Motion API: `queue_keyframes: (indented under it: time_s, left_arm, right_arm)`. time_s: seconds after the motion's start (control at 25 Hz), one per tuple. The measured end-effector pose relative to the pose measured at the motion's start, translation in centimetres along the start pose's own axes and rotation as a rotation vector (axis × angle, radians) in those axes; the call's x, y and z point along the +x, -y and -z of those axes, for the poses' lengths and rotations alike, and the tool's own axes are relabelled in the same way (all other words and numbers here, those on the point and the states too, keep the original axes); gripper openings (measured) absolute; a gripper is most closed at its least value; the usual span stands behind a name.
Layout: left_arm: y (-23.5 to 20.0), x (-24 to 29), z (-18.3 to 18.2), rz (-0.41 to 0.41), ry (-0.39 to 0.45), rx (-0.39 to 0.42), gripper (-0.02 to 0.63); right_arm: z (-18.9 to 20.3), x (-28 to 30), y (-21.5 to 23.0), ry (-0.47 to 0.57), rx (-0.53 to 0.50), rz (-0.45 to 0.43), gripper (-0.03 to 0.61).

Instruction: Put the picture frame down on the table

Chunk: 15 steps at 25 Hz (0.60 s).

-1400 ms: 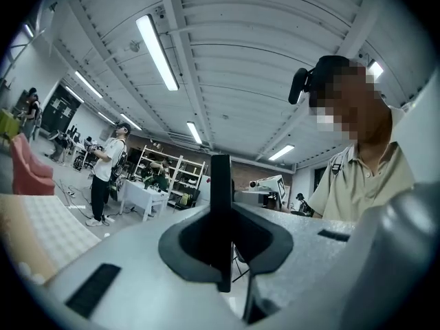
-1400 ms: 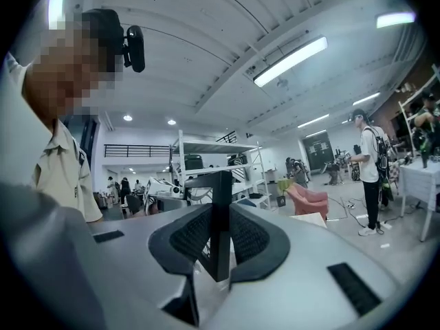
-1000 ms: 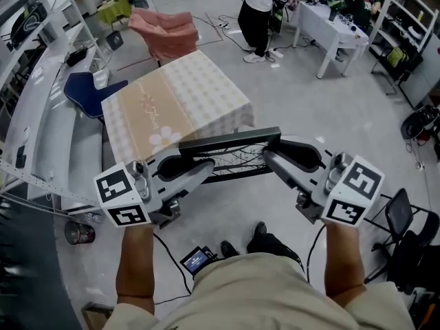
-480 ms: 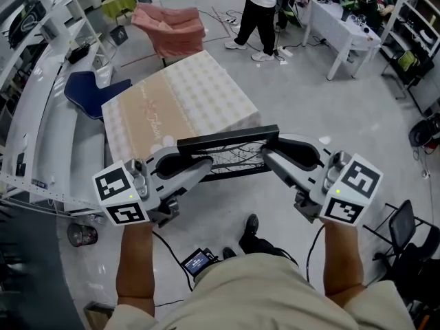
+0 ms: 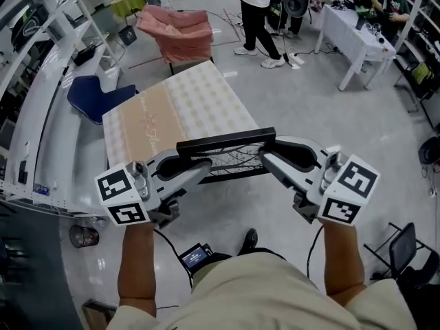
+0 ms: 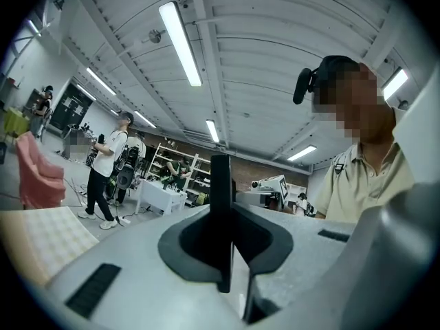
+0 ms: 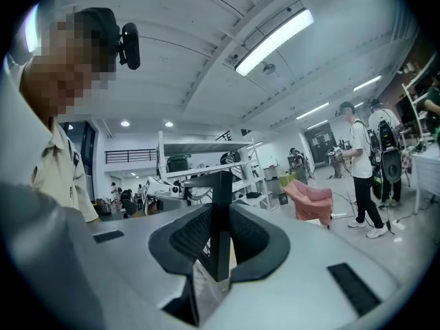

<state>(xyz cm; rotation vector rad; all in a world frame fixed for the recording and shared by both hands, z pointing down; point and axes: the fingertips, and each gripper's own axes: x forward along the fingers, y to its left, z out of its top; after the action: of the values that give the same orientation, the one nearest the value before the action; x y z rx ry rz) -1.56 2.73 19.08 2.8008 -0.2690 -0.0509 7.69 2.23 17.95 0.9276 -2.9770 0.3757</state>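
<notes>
A black picture frame (image 5: 227, 143) with a line drawing behind its glass hangs level in front of me, held at both ends. My left gripper (image 5: 199, 169) is shut on its left side and my right gripper (image 5: 269, 158) is shut on its right side. In the left gripper view the frame's edge (image 6: 220, 198) stands upright between the dark pads of the left gripper (image 6: 230, 253). The right gripper view shows the frame (image 7: 221, 205) likewise pinched in the right gripper (image 7: 218, 253). Just beyond the frame is the table (image 5: 172, 108), under a beige checked cloth.
A pink armchair (image 5: 182, 33) stands behind the table, a blue chair (image 5: 93, 91) to its left. Metal shelving (image 5: 34, 115) runs along the left. A person (image 5: 258, 9) stands by a white work table (image 5: 350, 33) at the back right. A black chair (image 5: 405, 239) is at my lower right.
I have walked toward the table, which now lies closer beyond the frame. Both grippers keep the same hold on the frame and the same spacing.
</notes>
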Motion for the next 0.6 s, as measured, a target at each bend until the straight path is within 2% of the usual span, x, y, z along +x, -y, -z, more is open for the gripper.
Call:
queue_keyframes:
  time_s: [0.36, 0.6]
  left_arm:
    - [-1.8, 0.4, 1.6, -0.013, -0.012, -0.010, 0.040]
    - [-10.0, 3.3, 0.3, 0.017, -0.028, -0.036, 0.040]
  right_arm:
    - [1.9, 0.7, 1.6, -0.003, 0.018, -0.001, 0.071]
    - [1.2, 4.5, 9.3, -0.007, 0.042, 0.040, 0.071]
